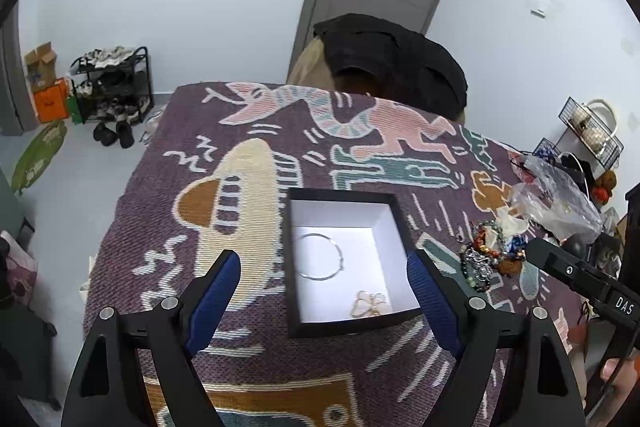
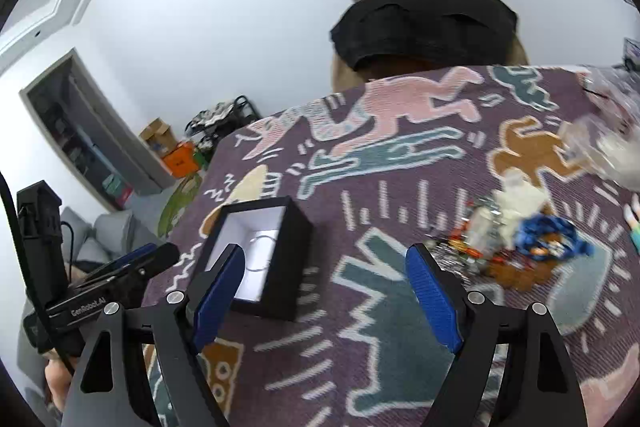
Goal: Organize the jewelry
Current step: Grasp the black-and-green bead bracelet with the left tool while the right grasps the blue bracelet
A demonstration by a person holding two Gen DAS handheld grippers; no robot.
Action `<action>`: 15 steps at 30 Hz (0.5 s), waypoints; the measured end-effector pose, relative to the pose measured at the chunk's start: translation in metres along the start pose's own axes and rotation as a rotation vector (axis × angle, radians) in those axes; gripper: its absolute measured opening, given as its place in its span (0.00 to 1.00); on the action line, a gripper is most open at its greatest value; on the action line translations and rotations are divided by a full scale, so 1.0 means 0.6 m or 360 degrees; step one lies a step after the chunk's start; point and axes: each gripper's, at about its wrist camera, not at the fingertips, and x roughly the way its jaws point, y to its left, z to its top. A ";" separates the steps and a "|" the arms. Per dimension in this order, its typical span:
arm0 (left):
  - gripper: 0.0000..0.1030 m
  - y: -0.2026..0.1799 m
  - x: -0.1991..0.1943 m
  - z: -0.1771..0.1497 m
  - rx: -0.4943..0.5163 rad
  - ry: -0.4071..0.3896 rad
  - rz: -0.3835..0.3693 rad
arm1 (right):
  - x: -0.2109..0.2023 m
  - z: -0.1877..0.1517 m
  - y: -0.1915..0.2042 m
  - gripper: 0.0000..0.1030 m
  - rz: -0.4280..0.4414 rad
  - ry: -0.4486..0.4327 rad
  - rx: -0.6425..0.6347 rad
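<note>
Both grippers, left (image 1: 324, 279) and right (image 2: 326, 275), are wide open, holding nothing. The box (image 1: 298, 263) has a bangle (image 1: 319, 257) inside; right of it sits a jewelry pile (image 1: 488, 255) beside plastic bags (image 1: 556, 195).

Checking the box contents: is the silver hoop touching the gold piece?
Apart. The left wrist view shows white box floor between the silver hoop and the gold piece.

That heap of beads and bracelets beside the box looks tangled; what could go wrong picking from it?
The jewelry pile is knotted together, so the open right tool may lift several strands at once. A dragged strand could catch the woven blanket. The black box is light-looking and could get nudged, disturbing the silver hoop inside.
</note>
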 end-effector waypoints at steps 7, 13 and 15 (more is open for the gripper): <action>0.83 -0.047 0.006 0.000 0.0066 0.0008 -0.0035 | -0.023 -0.015 -0.058 0.93 -0.0091 -0.0032 0.0112; 0.83 -0.096 0.017 0.003 0.0134 0.0026 -0.0075 | -0.043 -0.023 -0.098 0.93 -0.0149 -0.0057 0.0165; 0.83 -0.114 0.022 0.003 0.0159 0.0036 -0.0086 | -0.050 -0.025 -0.110 0.93 -0.0155 -0.0068 0.0185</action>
